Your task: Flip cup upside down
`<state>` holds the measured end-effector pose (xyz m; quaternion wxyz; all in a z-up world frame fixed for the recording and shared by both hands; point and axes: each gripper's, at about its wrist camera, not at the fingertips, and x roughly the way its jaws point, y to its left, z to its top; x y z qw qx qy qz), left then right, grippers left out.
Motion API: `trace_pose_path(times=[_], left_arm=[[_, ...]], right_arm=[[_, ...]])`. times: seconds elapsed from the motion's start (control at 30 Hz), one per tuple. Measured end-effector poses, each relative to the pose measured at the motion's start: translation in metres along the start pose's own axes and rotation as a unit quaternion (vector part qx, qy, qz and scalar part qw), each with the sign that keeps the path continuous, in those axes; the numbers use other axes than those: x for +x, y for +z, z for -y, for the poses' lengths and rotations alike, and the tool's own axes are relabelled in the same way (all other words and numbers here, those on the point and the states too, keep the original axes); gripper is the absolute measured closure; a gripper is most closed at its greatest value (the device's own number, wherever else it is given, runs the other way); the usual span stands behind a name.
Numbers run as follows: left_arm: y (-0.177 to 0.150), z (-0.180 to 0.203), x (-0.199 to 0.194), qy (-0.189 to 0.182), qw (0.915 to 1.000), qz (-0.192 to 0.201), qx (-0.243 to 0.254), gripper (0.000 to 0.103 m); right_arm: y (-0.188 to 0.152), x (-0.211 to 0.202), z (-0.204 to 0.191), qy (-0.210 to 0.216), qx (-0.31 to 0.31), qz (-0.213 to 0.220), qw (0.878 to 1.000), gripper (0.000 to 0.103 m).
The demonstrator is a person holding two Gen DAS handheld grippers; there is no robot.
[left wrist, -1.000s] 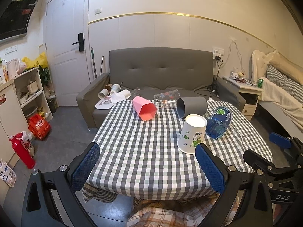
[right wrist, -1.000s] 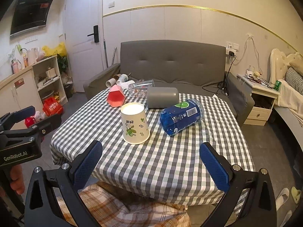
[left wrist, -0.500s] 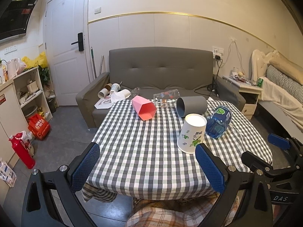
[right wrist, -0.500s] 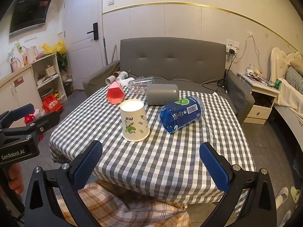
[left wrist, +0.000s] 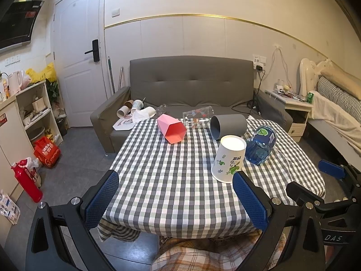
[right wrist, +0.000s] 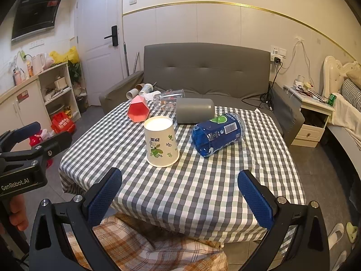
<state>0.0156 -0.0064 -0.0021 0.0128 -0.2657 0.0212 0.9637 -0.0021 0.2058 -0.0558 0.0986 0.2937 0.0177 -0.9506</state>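
Observation:
A white paper cup with green leaf print [left wrist: 229, 160] [right wrist: 160, 141] stands upside down, wide rim on the checked tablecloth [left wrist: 176, 180] [right wrist: 203, 187]. My left gripper [left wrist: 176, 199] is open and empty, held at the table's near edge, left of the cup. My right gripper [right wrist: 180, 197] is open and empty at the near edge, just short of the cup. The right gripper also shows at the right of the left wrist view [left wrist: 331, 172], and the left gripper at the left of the right wrist view [right wrist: 27, 135].
A pink hexagonal cup [left wrist: 172, 128] [right wrist: 138, 111], a clear glass [left wrist: 198, 115] [right wrist: 168, 100], a grey cup [left wrist: 227, 127] [right wrist: 195, 110] and a blue bottle [left wrist: 260, 145] [right wrist: 217, 133] lie on their sides behind the paper cup. A grey sofa [left wrist: 191, 85] stands beyond the table.
Both grippers have drifted slightly; the right view has shifted a little closer to the table. The cups have not moved.

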Motion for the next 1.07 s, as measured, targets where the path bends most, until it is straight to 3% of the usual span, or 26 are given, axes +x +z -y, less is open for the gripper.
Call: trace_pose_path(times=[1.07], left_arm=[[-0.0012, 0.0016, -0.0002, -0.001, 1.0, 0.001, 0.0, 0.0]], right_arm=[[-0.0026, 0.0051, 0.0004, 0.0, 0.003, -0.01, 1.0, 0.0]])
